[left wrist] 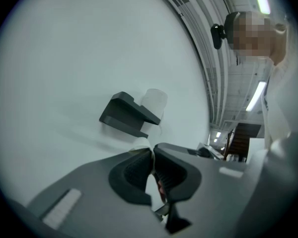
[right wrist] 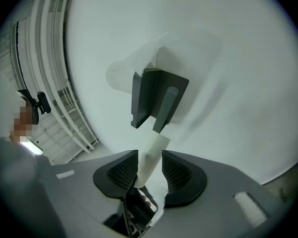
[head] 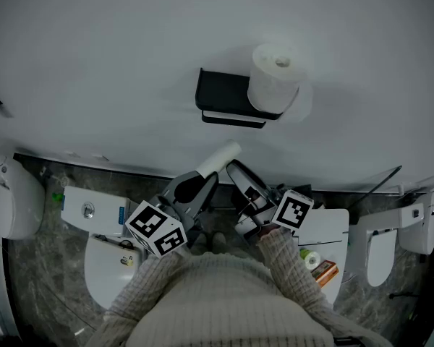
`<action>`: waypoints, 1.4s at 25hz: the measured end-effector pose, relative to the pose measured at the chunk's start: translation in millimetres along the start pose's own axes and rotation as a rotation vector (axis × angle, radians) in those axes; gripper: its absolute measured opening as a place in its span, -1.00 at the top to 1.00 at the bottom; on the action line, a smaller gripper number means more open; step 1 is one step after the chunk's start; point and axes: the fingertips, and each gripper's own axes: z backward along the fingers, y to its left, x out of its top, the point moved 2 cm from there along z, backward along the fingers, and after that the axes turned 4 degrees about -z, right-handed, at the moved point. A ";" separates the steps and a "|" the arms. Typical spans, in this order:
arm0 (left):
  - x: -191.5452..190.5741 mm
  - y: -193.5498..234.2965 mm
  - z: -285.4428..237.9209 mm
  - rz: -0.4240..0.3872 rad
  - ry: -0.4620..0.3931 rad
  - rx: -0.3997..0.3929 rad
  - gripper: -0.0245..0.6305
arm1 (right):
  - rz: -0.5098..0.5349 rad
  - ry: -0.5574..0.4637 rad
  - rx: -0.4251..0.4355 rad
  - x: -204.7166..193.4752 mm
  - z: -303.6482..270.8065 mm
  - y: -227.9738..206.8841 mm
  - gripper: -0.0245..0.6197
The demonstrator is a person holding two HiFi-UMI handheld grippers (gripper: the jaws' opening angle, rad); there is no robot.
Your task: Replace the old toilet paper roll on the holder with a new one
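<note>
The person's knitted cream sleeves (head: 224,288) sat closest, each running to a claw raised toward the pale wall (head: 94,63). The main risk, as I read it, was a drop. The left claw (left wrist: 153,148) had its jaws almost together, nipping only a thin white edge of a short, pale, cardboard-looking tube (head: 220,159). The right claw (right wrist: 149,153) stood narrow around that tube without clamping it: the tube leaned on one pad and a sliver of gap showed at the other. If the left claw let go before the right one bit, the tube would probably slip out and fall to the grey marbled floor (head: 43,280). A second hazard was a careless swing upward, which could nudge the full-looking white toilet paper roll (head: 273,78) off the open right end of the black wall-mounted holder (head: 220,92). The tube jutted out from between the tips of both claws, tilted up toward the holder's lower edge but apart from it. The roll sat on the holder above, well clear of either claw. Whether this roll was already the new one I could not tell.
</note>
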 end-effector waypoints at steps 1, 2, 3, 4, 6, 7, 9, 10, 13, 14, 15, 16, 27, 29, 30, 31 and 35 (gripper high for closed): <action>0.6 0.7 0.6 -0.002 -0.002 0.005 0.88 | 0.000 -0.003 -0.001 0.8 0.6 0.1 0.50; 1.2 1.5 1.2 -0.005 -0.002 0.011 0.88 | 0.001 -0.007 -0.003 1.2 1.1 0.2 0.50; 1.6 2.6 1.6 -0.007 -0.002 0.018 0.88 | 0.004 -0.008 -0.007 1.4 1.5 0.3 0.50; 1.7 3.9 1.8 -0.009 -0.002 0.026 0.88 | 0.011 -0.009 -0.012 1.6 1.9 0.5 0.51; 1.5 6.0 1.2 -0.012 -0.001 0.041 0.88 | 0.039 -0.005 -0.018 1.9 3.3 1.9 0.52; 1.3 6.4 1.0 -0.015 -0.001 0.048 0.88 | 0.061 -0.001 -0.023 1.8 4.7 3.1 0.53; 0.9 6.0 1.3 -0.022 -0.001 0.060 0.88 | 0.117 0.005 -0.043 1.2 8.0 6.2 0.58; 0.8 5.8 1.5 -0.025 -0.002 0.065 0.88 | 0.149 0.011 -0.054 0.6 9.4 7.7 0.61; 2.0 5.4 0.7 -0.034 -0.001 0.074 0.88 | 0.250 0.038 -0.097 -1.9 12.2 10.3 0.67; 2.1 5.2 0.1 -0.035 -0.001 0.075 0.88 | 0.281 0.048 -0.113 -2.7 12.8 10.5 0.68; 2.0 4.9 -0.4 -0.036 -0.001 0.074 0.88 | 0.309 0.056 -0.128 -3.4 13.4 10.3 0.70; 1.9 4.6 -0.9 -0.037 0.000 0.074 0.88 | 0.333 0.061 -0.142 -3.8 14.0 9.8 0.71; -2.1 5.5 -3.4 -0.034 0.016 0.070 0.88 | 0.368 0.045 -0.204 1.3 21.6 4.8 0.74; -3.1 5.5 -4.3 -0.034 0.021 0.069 0.88 | 0.368 0.044 -0.209 1.6 22.4 4.1 0.75; -3.9 5.6 -4.5 -0.035 0.026 0.071 0.88 | 0.367 0.043 -0.210 1.5 22.7 3.9 0.75; -4.8 5.9 -4.4 -0.036 0.031 0.075 0.88 | 0.366 0.042 -0.210 1.2 23.0 3.9 0.75; -7.6 7.5 -3.1 -0.051 0.052 0.094 0.88 | 0.366 0.040 -0.211 0.7 23.4 3.9 0.76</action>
